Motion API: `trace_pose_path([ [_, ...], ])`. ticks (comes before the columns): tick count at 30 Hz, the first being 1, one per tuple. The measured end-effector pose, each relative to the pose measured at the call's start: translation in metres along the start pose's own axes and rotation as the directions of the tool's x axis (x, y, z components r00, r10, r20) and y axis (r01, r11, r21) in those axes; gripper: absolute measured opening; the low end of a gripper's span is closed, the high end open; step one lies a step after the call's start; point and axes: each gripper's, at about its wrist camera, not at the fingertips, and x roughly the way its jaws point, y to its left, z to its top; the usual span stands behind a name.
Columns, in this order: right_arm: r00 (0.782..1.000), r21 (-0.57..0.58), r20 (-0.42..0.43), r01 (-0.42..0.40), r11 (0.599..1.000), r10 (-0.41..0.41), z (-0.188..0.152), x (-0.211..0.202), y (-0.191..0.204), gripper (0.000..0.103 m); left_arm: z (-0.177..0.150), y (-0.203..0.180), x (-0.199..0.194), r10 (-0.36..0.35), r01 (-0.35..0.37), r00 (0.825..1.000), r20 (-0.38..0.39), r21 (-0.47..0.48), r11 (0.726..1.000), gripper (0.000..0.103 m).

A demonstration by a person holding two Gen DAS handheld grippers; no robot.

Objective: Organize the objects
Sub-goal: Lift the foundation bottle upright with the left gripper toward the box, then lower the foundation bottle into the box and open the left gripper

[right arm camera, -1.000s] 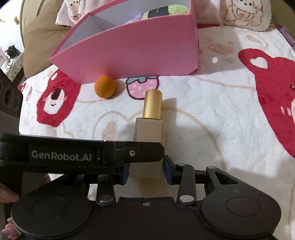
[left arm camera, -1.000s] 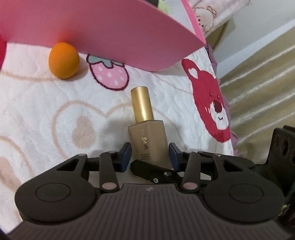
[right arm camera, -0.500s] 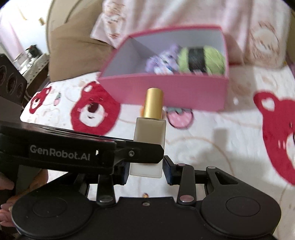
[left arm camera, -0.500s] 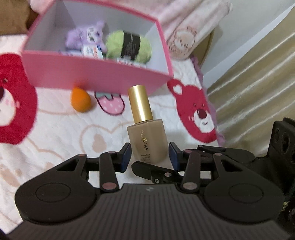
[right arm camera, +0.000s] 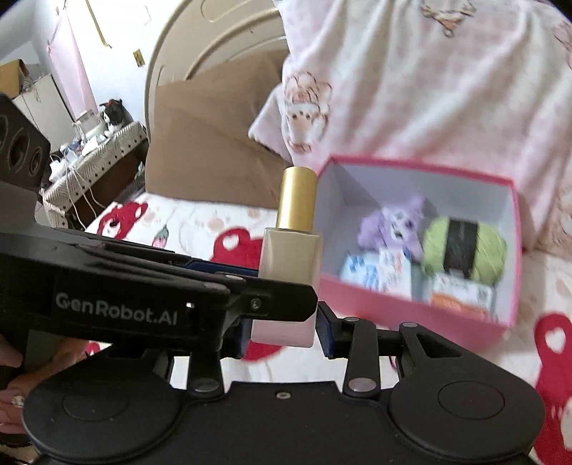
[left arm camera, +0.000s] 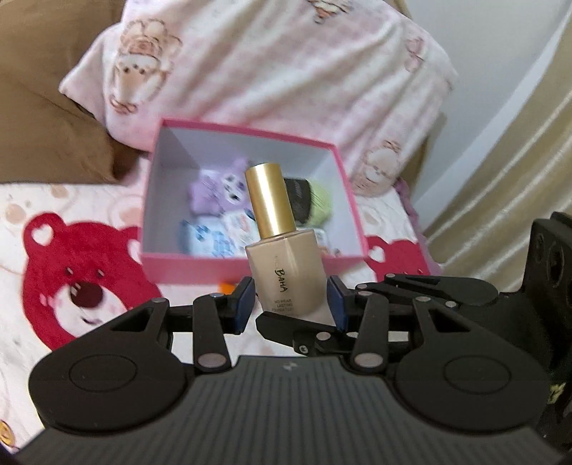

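1. Beige glass, gold cap: the foundation bottle hangs upright above the bed, near the pink box, clear of the blanket.
2. Left gripper: fingers narrow, pads clamped on the bottle's lower sides.
3. Right gripper: fingers narrow, pinching the bottle's base crosswise to the left pair.
4. Step in hand, I judge: carrying it to the box; next, lower it into the free left part, beside the purple plush.

A bed is covered by a white blanket printed with red bears. A brown pillow is propped against a curved beige headboard. A cluttered side table is seen beside white walls.
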Motion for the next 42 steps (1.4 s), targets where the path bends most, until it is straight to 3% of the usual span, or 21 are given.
trace_pose_path([
  [5,1.0,0.004,-0.002,-0.002,1.0,0.002,0.033,0.031,-0.005,0.04,0.034,0.014,0.022,0.066,-0.066,0.998,-0.02,0.005,0.998,0.042],
  [10,0.999,0.076,-0.045,-0.006,0.997,0.01,0.047,0.07,-0.034,0.04,0.061,0.027,0.07,0.11,-0.109,0.989,-0.102,0.014,0.994,0.042],
  [12,0.999,0.09,-0.04,0.015,0.996,-0.011,0.044,0.087,-0.047,0.04,0.063,0.029,0.094,0.127,-0.123,0.985,-0.117,0.043,0.992,0.042],
  [18,0.997,0.195,-0.08,0.001,0.981,0.015,0.031,0.134,-0.084,0.04,0.061,0.052,0.15,0.137,-0.143,0.972,-0.189,-0.017,0.99,0.042],
  [25,0.985,0.21,-0.174,0.034,0.977,0.003,0.027,0.167,-0.095,0.043,0.054,0.067,0.179,0.147,-0.16,0.968,-0.203,-0.053,0.986,0.039],
  [27,0.986,0.183,-0.159,0.074,0.98,-0.044,0.027,0.166,-0.092,0.044,0.052,0.065,0.182,0.17,-0.181,0.967,-0.19,-0.045,0.982,0.042],
  [29,0.989,0.156,-0.145,0.06,0.986,-0.037,0.028,0.158,-0.088,0.049,0.049,0.06,0.179,0.171,-0.18,0.97,-0.17,-0.035,0.983,0.044],
  [33,0.988,0.07,-0.128,0.092,0.993,-0.083,0.024,0.137,-0.075,0.049,0.047,0.053,0.169,0.185,-0.19,0.972,-0.148,-0.023,0.981,0.047],
  [42,0.996,0.027,-0.064,0.066,0.997,-0.064,0.018,0.064,-0.06,0.05,0.043,0.028,0.121,0.239,-0.233,0.961,-0.139,0.053,0.971,0.062],
])
